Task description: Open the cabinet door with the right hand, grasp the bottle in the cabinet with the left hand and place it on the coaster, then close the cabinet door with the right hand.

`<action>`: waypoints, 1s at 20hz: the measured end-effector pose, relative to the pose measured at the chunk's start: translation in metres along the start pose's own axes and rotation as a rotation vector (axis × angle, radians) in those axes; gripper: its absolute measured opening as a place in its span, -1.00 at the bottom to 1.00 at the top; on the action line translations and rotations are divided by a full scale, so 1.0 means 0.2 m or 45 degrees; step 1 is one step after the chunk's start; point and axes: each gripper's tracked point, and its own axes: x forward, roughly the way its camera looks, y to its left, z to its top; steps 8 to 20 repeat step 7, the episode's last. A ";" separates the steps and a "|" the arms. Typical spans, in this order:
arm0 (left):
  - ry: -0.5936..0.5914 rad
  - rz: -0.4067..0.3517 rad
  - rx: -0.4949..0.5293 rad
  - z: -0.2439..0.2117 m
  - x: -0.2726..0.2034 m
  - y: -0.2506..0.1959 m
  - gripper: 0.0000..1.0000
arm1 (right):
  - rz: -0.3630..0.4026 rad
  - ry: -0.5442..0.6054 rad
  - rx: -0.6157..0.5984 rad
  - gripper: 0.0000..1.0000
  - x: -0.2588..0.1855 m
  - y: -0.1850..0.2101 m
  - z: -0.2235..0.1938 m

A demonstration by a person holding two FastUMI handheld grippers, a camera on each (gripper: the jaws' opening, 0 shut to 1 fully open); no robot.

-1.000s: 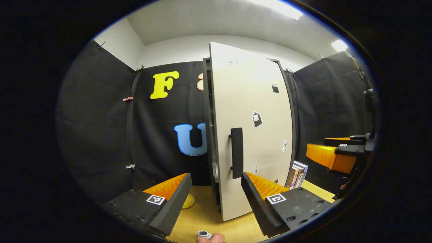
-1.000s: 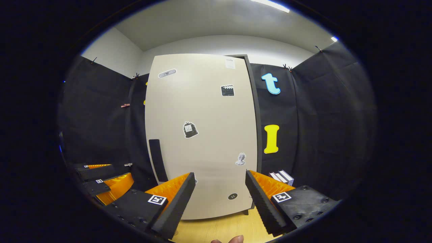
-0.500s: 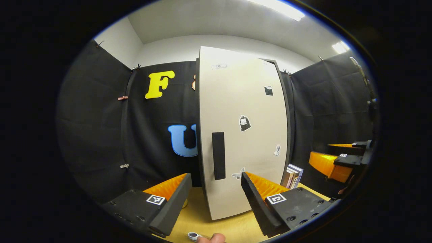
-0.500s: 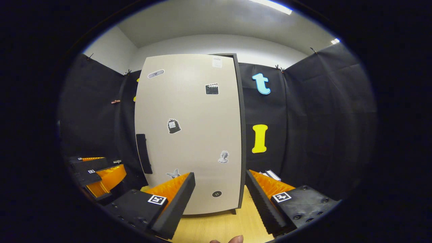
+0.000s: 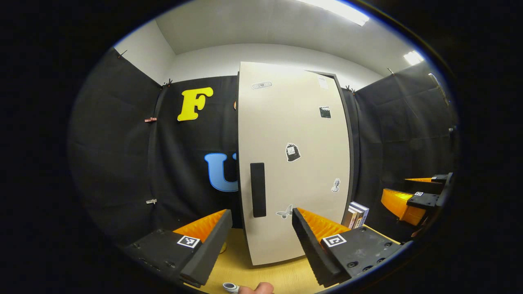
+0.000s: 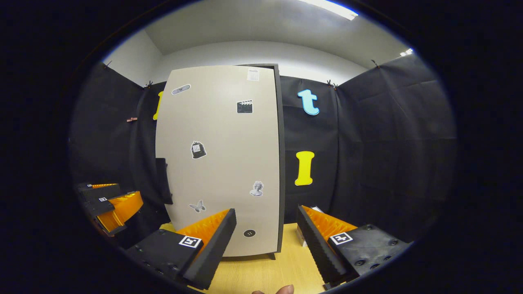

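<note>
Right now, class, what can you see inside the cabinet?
Nothing inside: the cabinet door looks closed and covers the interior, so any contents are hidden. Only its stickers, its dark handle and books beside it are visible.

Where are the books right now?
In the left gripper view, the books stand upright on the table, right of the cabinet door, near its bottom corner.
</note>
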 end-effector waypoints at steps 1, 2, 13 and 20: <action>0.003 -0.001 -0.002 0.00 0.00 -0.01 0.86 | -0.001 0.003 -0.001 0.95 0.00 0.00 0.00; 0.005 0.000 -0.003 -0.01 0.00 -0.01 0.86 | 0.000 0.003 0.000 0.95 0.00 0.00 0.00; 0.017 -0.002 -0.005 -0.02 0.01 -0.02 0.86 | -0.009 0.000 -0.006 0.95 0.02 -0.01 0.00; 0.017 -0.002 -0.005 -0.02 0.01 -0.02 0.86 | -0.009 0.000 -0.006 0.95 0.02 -0.01 0.00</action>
